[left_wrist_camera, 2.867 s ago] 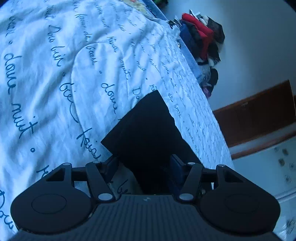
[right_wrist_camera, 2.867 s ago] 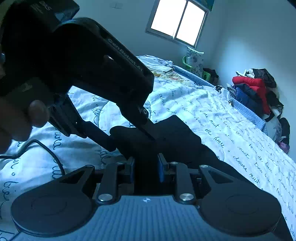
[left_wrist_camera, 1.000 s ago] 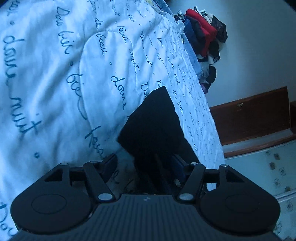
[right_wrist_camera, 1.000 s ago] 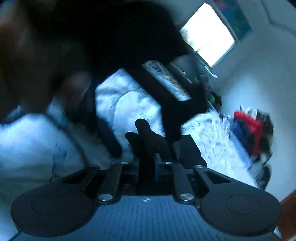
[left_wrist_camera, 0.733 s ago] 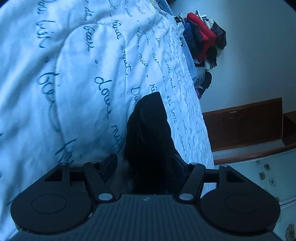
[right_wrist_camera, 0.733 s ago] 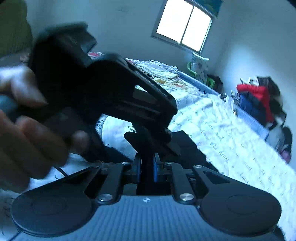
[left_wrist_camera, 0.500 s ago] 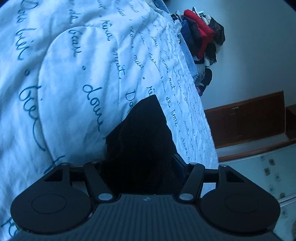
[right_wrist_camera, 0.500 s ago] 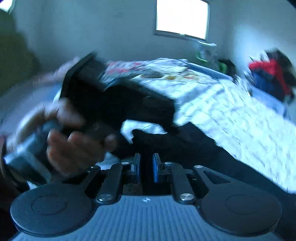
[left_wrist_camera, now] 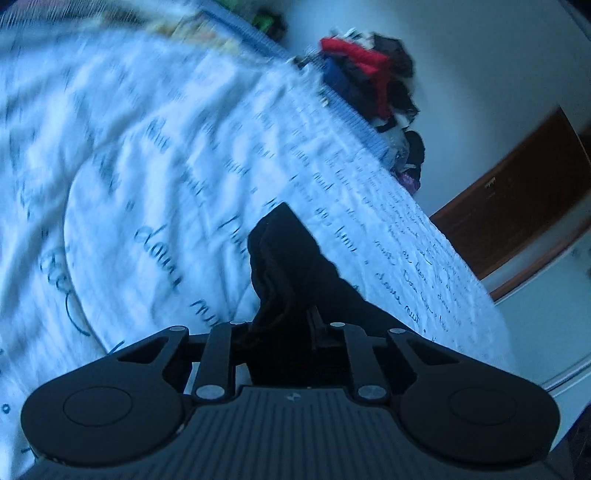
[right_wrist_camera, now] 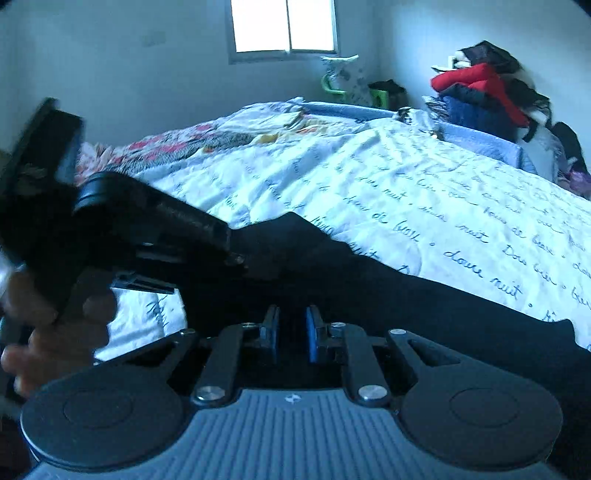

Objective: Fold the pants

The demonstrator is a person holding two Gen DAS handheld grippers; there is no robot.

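Note:
The black pants [left_wrist_camera: 291, 266] lie on the white bedspread with blue script [left_wrist_camera: 147, 155], near the bed's right edge. My left gripper [left_wrist_camera: 284, 325] is shut on a bunched fold of the pants. In the right wrist view the pants [right_wrist_camera: 388, 288] stretch across the bed in front of my right gripper [right_wrist_camera: 291, 332]. Its blue pads [right_wrist_camera: 313, 332] stand narrowly apart with dark cloth between them. The left gripper's body and the hand holding it [right_wrist_camera: 122, 236] show at the left of that view.
A pile of red, blue and black clothes [right_wrist_camera: 487, 92] sits beyond the bed's far right side. Floral bedding [right_wrist_camera: 192, 144] lies at the head. A window [right_wrist_camera: 284, 26] is on the far wall. A brown wooden panel [left_wrist_camera: 517, 206] and white furniture stand right of the bed.
My left gripper has closed onto the pants and the cloth has bunched narrower. My right gripper has swung down low over the pants; its view has steadied.

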